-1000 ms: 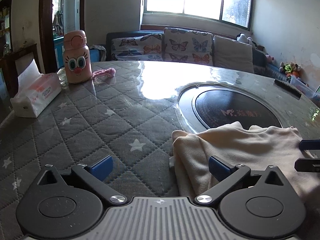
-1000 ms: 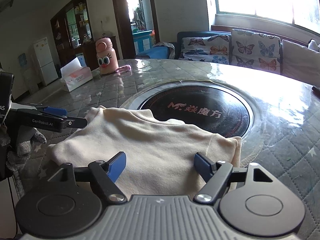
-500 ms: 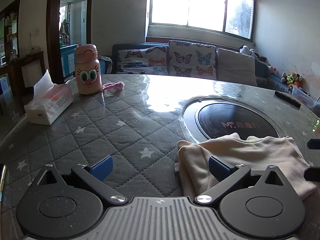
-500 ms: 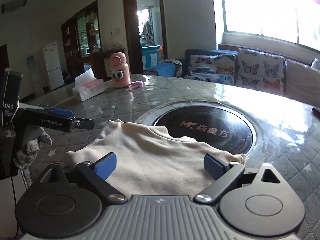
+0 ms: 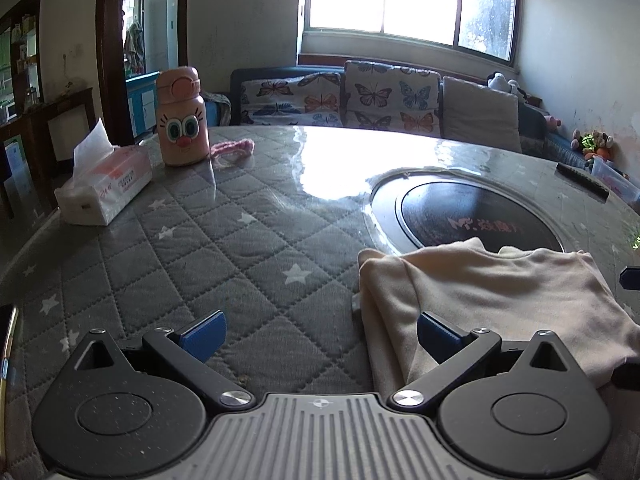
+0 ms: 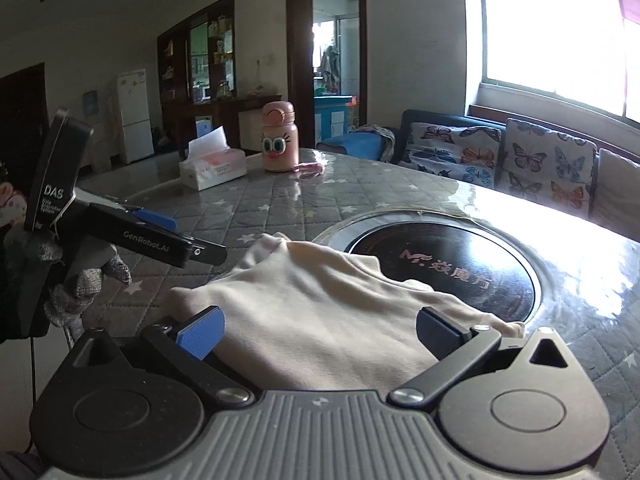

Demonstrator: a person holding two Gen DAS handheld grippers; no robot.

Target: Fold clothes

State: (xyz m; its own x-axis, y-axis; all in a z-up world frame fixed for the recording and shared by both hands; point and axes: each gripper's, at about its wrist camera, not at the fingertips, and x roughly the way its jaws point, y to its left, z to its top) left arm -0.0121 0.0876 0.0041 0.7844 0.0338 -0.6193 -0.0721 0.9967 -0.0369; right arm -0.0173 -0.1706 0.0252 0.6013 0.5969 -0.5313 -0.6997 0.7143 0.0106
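Both tools have their blue-padded jaws spread wide with nothing gripped. The left tool (image 5: pixel 318 336) hangs over the grey quilted star-print tabletop (image 5: pixel 208 248) at the left edge of the folded cream-coloured cloth garment (image 5: pixel 492 300); the right tool (image 6: pixel 318 334) hangs over that garment's near edge. The garment lies flat on the tabletop, its far edge overlapping the round black glass cooktop inset (image 6: pixel 452 260), which carries a stylised "M" logo and Chinese characters I can't make out. In the right wrist view the left tool's side reads "GenRobot.AI" and its back block "DAS" — a grey-gloved hand (image 6: pixel 68 280) holds it. Further back: a pink cartoon-face bottle (image 5: pixel 182 118) and a white tissue pack (image 5: pixel 104 192) with red print too small to read.
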